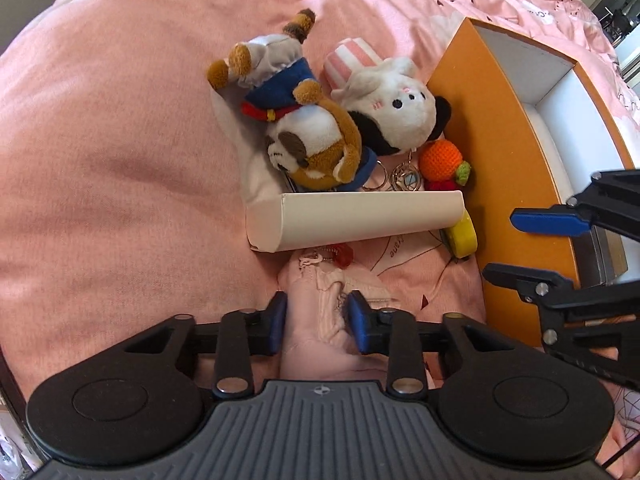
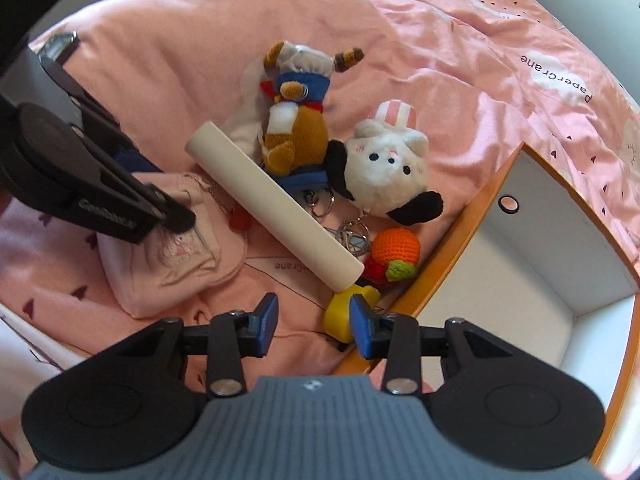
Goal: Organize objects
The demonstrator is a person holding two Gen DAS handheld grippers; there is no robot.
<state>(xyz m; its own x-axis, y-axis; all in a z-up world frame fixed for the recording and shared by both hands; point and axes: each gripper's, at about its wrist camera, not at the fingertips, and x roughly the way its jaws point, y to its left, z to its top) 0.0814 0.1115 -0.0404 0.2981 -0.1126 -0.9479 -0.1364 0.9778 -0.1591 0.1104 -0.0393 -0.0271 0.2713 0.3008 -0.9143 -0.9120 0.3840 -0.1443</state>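
Toys lie on a pink bed cover beside an open orange box (image 1: pixel 472 120) (image 2: pixel 532 248) with a white inside. A brown plush in blue (image 1: pixel 304 128) (image 2: pixel 292 128), a white panda plush (image 1: pixel 392 116) (image 2: pixel 384 168), a crocheted orange (image 1: pixel 442 160) (image 2: pixel 396 248), a yellow toy (image 1: pixel 464 236) (image 2: pixel 340 316) and a cream tube (image 1: pixel 352 220) (image 2: pixel 272 200) lie together. My left gripper (image 1: pixel 318 326) is shut on a pale pink pouch (image 1: pixel 320 312) (image 2: pixel 176 252). My right gripper (image 2: pixel 313 326) (image 1: pixel 532 244) is open, its right finger beside the yellow toy.
Key rings (image 1: pixel 404 178) (image 2: pixel 352 236) hang from the plushes. A small red charm (image 1: pixel 342 256) (image 2: pixel 238 220) lies by the pouch. A large pink pillow (image 1: pixel 120 160) fills the left. The box holds nothing visible.
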